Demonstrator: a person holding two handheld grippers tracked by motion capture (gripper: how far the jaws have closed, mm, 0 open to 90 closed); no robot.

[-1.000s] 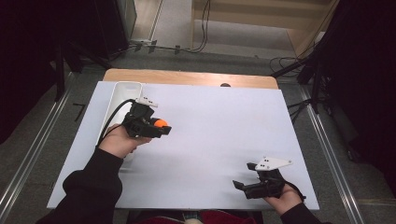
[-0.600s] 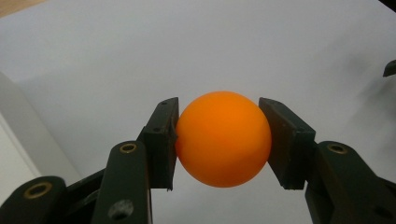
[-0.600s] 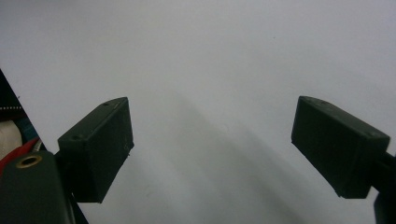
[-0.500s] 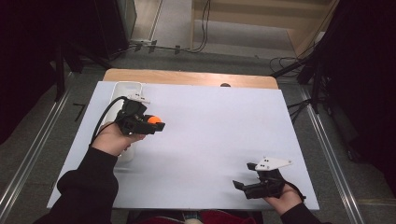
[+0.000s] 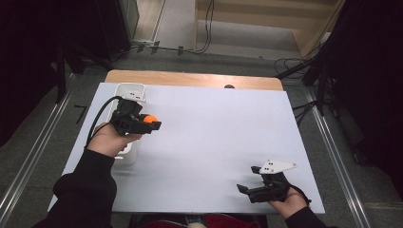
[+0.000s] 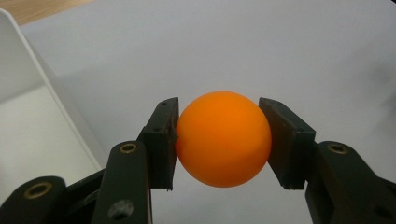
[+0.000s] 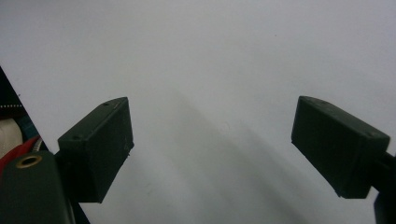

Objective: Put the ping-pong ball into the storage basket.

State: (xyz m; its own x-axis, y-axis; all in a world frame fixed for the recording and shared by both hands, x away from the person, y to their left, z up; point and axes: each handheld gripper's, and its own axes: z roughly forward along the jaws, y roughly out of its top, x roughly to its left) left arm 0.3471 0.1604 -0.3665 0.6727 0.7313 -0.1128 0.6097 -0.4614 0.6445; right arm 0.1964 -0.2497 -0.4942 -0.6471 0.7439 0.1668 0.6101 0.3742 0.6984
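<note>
- Surface (image 5: 204, 142): pale sheet over a wooden top, dark floor and cables around.
- Tray (image 5: 129, 90): white, at the surface's left edge.
- Ball (image 6: 223, 138): orange, clamped between the jaws of the left hand-held gripper (image 5: 150, 124), held above the surface just beside the tray.
- Right hand-held gripper (image 5: 249, 186): jaws apart, nothing between, near the front right corner.
- Risk: smooth round ball, gripped at two small points; a tilt or slackened squeeze could let it slip out, bounce and roll off the surface.

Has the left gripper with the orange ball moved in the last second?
Yes. The left gripper carried the orange ball slightly leftward, toward the white tray.
</note>
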